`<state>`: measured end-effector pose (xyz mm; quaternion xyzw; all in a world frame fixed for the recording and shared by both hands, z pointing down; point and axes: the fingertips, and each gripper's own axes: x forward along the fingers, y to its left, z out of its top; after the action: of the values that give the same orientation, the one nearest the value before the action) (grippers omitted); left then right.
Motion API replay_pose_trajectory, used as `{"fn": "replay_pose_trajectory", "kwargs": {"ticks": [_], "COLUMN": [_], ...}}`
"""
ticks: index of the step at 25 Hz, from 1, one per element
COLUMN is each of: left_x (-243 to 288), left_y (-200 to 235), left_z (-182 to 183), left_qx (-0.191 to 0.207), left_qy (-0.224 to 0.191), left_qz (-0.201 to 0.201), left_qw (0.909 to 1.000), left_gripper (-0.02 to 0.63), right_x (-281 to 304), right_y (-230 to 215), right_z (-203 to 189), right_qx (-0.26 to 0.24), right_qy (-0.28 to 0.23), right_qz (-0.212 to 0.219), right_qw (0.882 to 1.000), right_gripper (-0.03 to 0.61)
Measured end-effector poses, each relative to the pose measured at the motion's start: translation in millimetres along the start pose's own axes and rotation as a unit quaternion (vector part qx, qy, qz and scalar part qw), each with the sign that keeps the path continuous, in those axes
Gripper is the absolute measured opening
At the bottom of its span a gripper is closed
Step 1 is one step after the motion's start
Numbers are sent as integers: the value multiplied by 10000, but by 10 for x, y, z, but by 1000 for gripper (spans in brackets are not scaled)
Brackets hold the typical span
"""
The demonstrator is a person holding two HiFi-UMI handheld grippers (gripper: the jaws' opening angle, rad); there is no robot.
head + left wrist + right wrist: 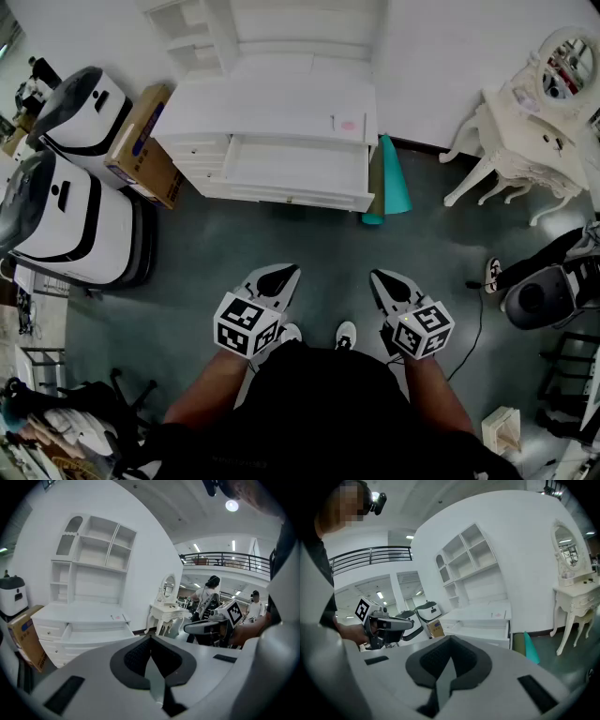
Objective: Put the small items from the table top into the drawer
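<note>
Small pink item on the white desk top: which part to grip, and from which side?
Tentatively, as it shows tiny: the pink item lies flat near the desk top's front right corner, so pinch across its opposite edges from above, coming in from the front over the open drawer.

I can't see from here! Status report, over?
Left gripper, right gripper shut, empty. Drawer open; pink item on desk top. Nothing blocks the way.

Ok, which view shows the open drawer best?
The head view: it looks down into the open drawer, so its whole inside shows. The left gripper view and the right gripper view catch it only at a shallow angle, from afar.
</note>
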<state>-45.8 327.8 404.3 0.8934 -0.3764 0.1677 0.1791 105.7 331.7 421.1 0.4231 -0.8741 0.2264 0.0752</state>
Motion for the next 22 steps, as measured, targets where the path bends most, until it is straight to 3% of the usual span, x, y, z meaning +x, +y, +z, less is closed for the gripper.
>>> {"fn": "replay_pose_trajectory", "kwargs": {"ticks": [12,16,22], "left_x": [-8,-10,100], "left_y": [-46,-47,-84], "left_z": [42,-1,-204], "left_qx": [43,-9,-298], "left_qy": [-46,3,322], "left_qz": [12,21,19], "left_qw": [10000,10000,9990], "left_gripper": [11,11,11], "right_x": [-42,-54,-28], "right_y": [5,90,-92], "right_z": [20,53,-80], "right_qx": [-48,164,7], "right_qy": [2,-114,80], "right_qz": [40,302,-87], "right_qw": [10000,9993,9999], "right_gripper": [26,26,29]}}
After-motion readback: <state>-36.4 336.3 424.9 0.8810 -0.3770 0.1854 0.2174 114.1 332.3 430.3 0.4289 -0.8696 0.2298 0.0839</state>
